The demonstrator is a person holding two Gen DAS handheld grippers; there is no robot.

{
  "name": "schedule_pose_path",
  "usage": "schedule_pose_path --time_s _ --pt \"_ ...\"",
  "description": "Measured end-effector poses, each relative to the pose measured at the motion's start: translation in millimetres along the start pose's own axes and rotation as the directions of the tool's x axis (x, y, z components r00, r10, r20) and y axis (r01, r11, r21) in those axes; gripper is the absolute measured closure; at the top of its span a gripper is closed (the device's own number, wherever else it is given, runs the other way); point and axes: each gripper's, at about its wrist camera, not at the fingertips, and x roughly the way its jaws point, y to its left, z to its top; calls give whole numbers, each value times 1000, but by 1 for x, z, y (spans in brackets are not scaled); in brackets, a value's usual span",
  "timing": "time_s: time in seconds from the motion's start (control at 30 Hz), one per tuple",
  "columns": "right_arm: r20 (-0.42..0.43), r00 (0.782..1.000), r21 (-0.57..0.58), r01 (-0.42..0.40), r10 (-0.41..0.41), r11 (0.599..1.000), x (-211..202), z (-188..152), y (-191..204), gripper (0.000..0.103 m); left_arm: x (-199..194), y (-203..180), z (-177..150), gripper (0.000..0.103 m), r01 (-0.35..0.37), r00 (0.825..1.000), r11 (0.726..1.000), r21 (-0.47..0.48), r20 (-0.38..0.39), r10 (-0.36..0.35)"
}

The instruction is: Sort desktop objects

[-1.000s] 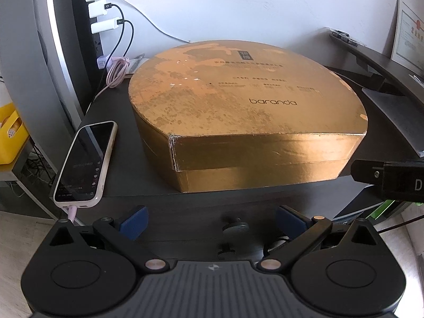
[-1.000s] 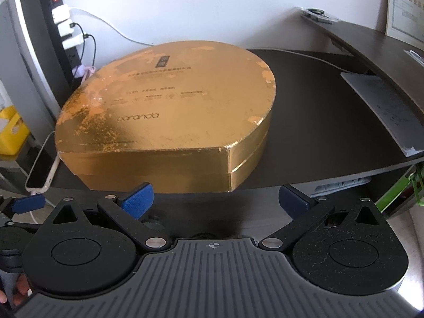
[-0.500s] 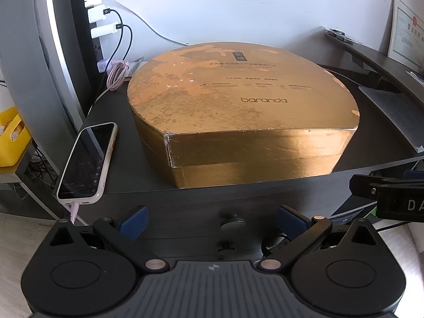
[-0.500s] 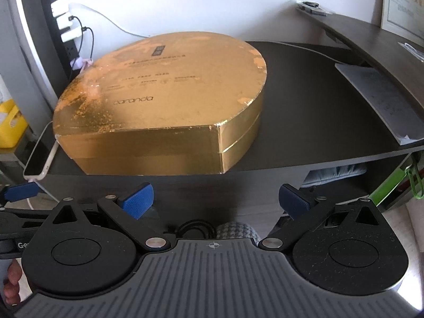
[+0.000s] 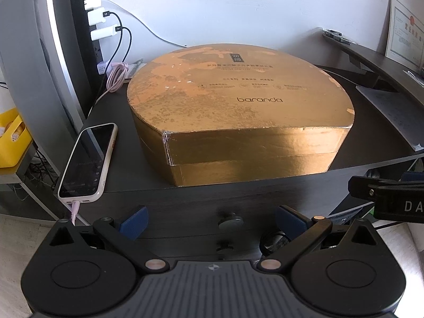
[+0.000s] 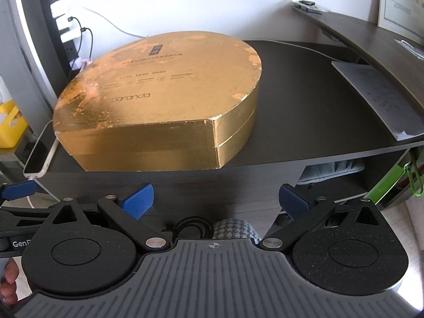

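Note:
A large gold box (image 5: 238, 111) with a closed lid marked "baranda" sits on the dark desk (image 5: 122, 159); it also shows in the right wrist view (image 6: 159, 106). A phone (image 5: 88, 159) on a pink cable lies left of the box, near the desk's front edge. My left gripper (image 5: 210, 221) is open and empty, in front of the desk and below its top. My right gripper (image 6: 214, 202) is open and empty, also in front of the desk edge, to the right of the left one.
A power strip with white chargers (image 5: 96, 21) and a coiled pink cable (image 5: 118, 78) stand at the back left. A paper sheet (image 6: 381, 98) lies on the right of the desk under a raised shelf (image 6: 371, 34). A yellow bin (image 5: 10, 143) sits at far left.
Both grippers have drawn back and dropped a little from the desk, so the box looks smaller and farther. Both stay open and empty.

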Motion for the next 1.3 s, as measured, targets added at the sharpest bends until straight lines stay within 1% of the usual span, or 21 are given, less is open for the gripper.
schedule_pose_path --time_s 0.67,1.3 --pt "-3 1000 9 -3 3 1000 -1 -5 -10 0 0 -15 -4 1 5 1000 999 35 -6 -4" --pt "-16 1000 -8 15 -15 1000 1 -7 -5 0 3 -12 -6 1 18 1000 1000 21 -18 -17"
